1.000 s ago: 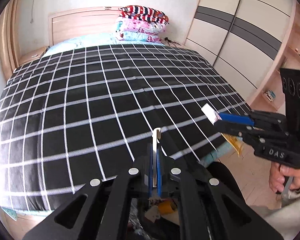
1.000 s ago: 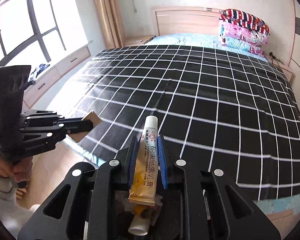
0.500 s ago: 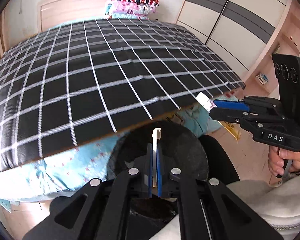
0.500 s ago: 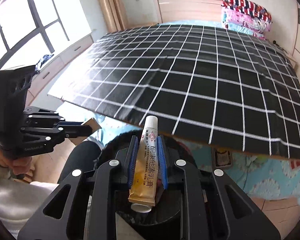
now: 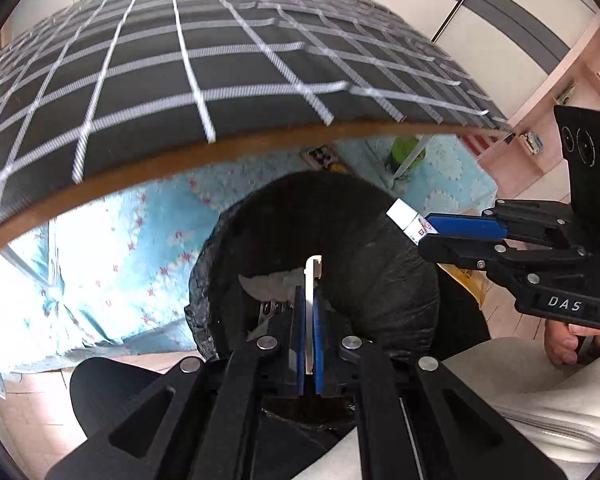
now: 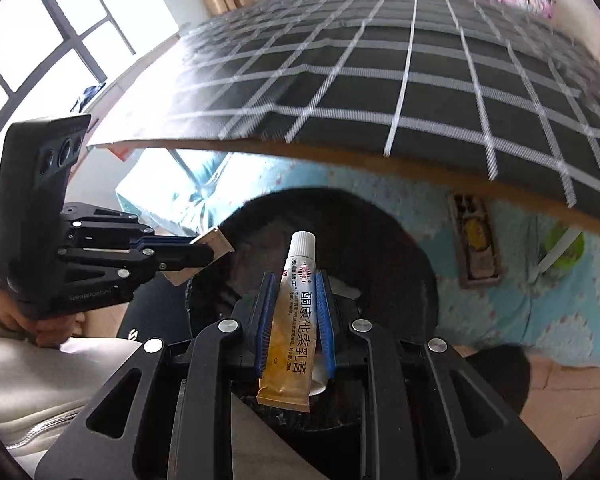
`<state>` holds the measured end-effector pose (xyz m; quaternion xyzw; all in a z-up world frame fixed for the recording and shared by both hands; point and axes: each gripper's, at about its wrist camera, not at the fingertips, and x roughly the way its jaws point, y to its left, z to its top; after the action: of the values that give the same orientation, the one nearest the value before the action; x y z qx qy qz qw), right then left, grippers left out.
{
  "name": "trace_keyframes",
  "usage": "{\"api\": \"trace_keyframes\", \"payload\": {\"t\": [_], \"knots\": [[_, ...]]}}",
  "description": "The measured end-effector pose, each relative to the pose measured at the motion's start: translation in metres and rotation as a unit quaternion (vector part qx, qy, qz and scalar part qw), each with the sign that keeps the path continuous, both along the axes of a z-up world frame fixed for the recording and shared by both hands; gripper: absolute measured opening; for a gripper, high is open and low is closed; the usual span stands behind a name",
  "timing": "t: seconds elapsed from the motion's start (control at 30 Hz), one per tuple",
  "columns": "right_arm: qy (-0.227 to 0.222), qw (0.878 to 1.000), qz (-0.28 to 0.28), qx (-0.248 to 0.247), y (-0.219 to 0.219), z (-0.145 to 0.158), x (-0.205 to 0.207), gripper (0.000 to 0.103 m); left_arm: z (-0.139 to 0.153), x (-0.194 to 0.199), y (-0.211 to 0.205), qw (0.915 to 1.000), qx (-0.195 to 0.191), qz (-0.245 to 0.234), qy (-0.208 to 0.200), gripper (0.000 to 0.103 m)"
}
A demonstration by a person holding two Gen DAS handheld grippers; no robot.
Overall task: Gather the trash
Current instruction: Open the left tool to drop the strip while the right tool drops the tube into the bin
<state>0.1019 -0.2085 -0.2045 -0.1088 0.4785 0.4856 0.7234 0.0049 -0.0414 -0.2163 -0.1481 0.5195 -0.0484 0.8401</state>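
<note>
My left gripper (image 5: 309, 300) is shut on a thin flat piece of card (image 5: 310, 280), seen edge-on; from the right wrist view the card (image 6: 216, 242) is brownish in that gripper (image 6: 196, 256). My right gripper (image 6: 296, 292) is shut on a yellow-and-white ointment tube (image 6: 294, 320); its white cap (image 5: 404, 216) shows in the left wrist view at that gripper's tip (image 5: 424, 232). Both grippers hang over the open black trash bag (image 5: 380, 248), which also shows in the right wrist view (image 6: 380, 248) and has paper scraps (image 5: 268, 286) inside.
The bed edge with the black-and-white checked cover (image 5: 180, 80) overhangs the bag. A blue patterned sheet (image 5: 120, 260) hangs below. A green object (image 5: 406, 152) and a flat package (image 6: 476, 248) lie under the bed. Wardrobe (image 5: 480, 20) at right, window (image 6: 32, 40) at left.
Both grippers have dropped from above the bed to below its edge, over the trash bag. Each still holds its item.
</note>
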Motion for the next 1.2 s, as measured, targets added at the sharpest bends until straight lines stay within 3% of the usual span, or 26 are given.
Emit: {"api": "trace_keyframes", "payload": {"t": [0.23,0.43,0.53,0.9,1.0,1.07,1.2], "knots": [[0.032,0.999,-0.001,-0.02,0.004,-0.025,0.0,0.021,-0.023,0.001,-0.001,0.9996,-0.012,0.003,0.025,0.003],[0.04,0.999,-0.004,-0.022,0.003,-0.03,0.001,0.022,-0.025,0.002,0.001,0.9992,-0.019,0.011,0.034,0.003],[0.036,0.999,-0.009,-0.019,0.0,-0.028,0.003,0.041,-0.023,0.004,-0.001,0.999,-0.021,0.011,0.038,0.004],[0.026,0.999,-0.013,-0.013,-0.009,-0.013,0.003,0.042,-0.007,0.004,-0.008,0.9997,-0.016,-0.009,0.018,0.005],[0.025,1.0,-0.011,-0.016,-0.012,-0.006,0.002,0.042,0.004,0.001,-0.008,0.9998,-0.014,-0.013,0.009,0.025],[0.022,1.0,-0.004,-0.016,-0.014,0.0,0.0,0.042,0.014,-0.001,-0.006,0.9998,-0.013,-0.012,-0.005,0.051],[0.016,1.0,0.016,-0.017,-0.017,0.017,-0.006,0.043,0.036,-0.007,-0.007,0.9995,0.0,-0.02,-0.026,0.052]]}}
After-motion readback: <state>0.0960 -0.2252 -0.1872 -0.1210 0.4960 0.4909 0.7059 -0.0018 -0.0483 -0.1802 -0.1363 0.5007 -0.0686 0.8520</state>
